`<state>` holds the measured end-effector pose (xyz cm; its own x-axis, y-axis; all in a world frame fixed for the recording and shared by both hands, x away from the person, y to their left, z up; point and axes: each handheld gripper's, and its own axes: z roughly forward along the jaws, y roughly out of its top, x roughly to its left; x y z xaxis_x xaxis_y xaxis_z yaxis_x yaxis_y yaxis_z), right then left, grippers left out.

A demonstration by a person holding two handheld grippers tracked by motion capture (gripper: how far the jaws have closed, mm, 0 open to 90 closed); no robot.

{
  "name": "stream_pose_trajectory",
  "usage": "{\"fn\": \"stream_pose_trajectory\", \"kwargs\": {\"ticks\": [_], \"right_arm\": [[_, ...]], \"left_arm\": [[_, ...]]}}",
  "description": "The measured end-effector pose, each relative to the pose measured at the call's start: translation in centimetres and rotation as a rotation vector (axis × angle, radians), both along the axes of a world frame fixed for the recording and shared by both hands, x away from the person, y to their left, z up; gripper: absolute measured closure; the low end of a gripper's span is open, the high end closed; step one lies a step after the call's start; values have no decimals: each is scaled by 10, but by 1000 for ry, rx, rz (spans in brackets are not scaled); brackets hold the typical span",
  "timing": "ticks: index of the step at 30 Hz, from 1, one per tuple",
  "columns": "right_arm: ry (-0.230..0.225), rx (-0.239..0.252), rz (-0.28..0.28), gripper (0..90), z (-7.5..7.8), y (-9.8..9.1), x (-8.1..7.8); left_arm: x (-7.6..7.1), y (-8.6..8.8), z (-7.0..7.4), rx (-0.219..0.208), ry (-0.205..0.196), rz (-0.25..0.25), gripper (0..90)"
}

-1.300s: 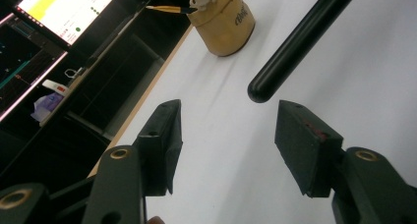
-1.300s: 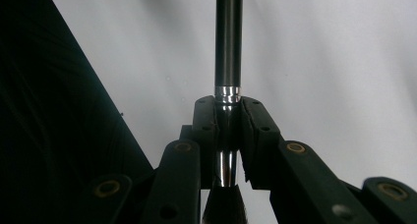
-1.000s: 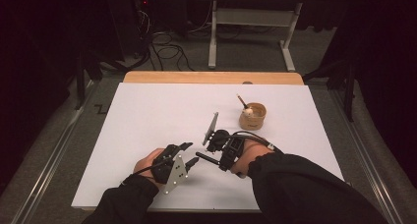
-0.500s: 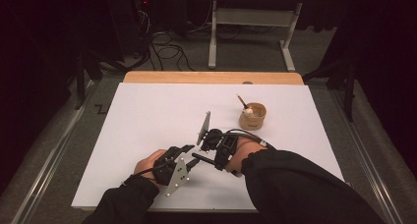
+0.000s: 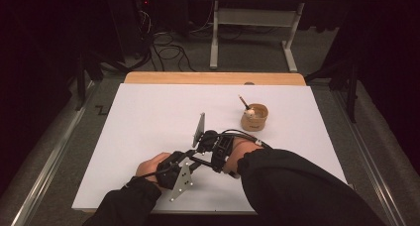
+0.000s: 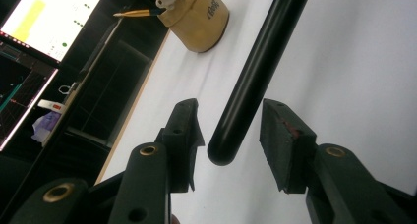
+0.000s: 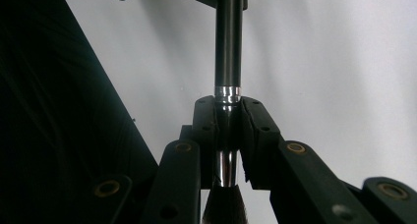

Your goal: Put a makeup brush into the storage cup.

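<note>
the right gripper point(image 7: 228, 135) is clamped on a brush point(image 7: 229, 52) at its silver ferrule, both pads pressed against the metal band, with the black handle running straight out from the jaws toward the left gripper point(image 6: 231, 135). the bristle end appears to sit at the bottom edge of the right gripper view, behind the pads. in the left gripper view the rounded tip of the handle lies between the two jaws, nearer the pad on the view's left, with a visible gap on either side; neither pad touches it. the left jaws have just been closing, with the handle end between them, but they stand released at this moment. the governing relation is that the long axis of the handle passes obliquely through the left jaw gap rather than across it at a right angle, and only its last stretch lies within pad reach. a grip taken here would probably catch the handle near its very end, so the closing should be judged against slip along the axis. in the high view both grippers meet just above the white table point(image 5: 148, 117), near its front edge, and the left hand point(image 5: 153, 166) is the one placed to take the free end. a tan cup point(image 5: 254, 118) holding a pencil stands well apart, farther back to the right.
</note>
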<state>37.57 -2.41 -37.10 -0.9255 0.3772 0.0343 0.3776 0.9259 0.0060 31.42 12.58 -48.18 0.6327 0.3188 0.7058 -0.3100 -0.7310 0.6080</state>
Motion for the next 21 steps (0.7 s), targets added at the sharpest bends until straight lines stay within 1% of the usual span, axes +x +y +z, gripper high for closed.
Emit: {"fn": "stream_pose_trajectory", "kwargs": {"ticks": [1,2,4,6,17,21], "right_arm": [[0,-2,2,795,0,0,0],[3,-4,1,795,0,1,0],[6,-8,8,795,0,1,0],[5,-11,6,795,-1,2,0],[12,-20,10,794,-2,2,0],[10,-16,7,792,-1,2,0]], "left_arm": [[0,0,0,12,-7,0,592],[-1,-1,-1,11,-8,-3,600],[-1,-2,-2,29,-18,-5,613],[-2,-3,-2,37,-23,-8,626],[-3,-2,-3,55,-43,-17,732],[-2,-2,-3,67,-52,-17,744]]}}
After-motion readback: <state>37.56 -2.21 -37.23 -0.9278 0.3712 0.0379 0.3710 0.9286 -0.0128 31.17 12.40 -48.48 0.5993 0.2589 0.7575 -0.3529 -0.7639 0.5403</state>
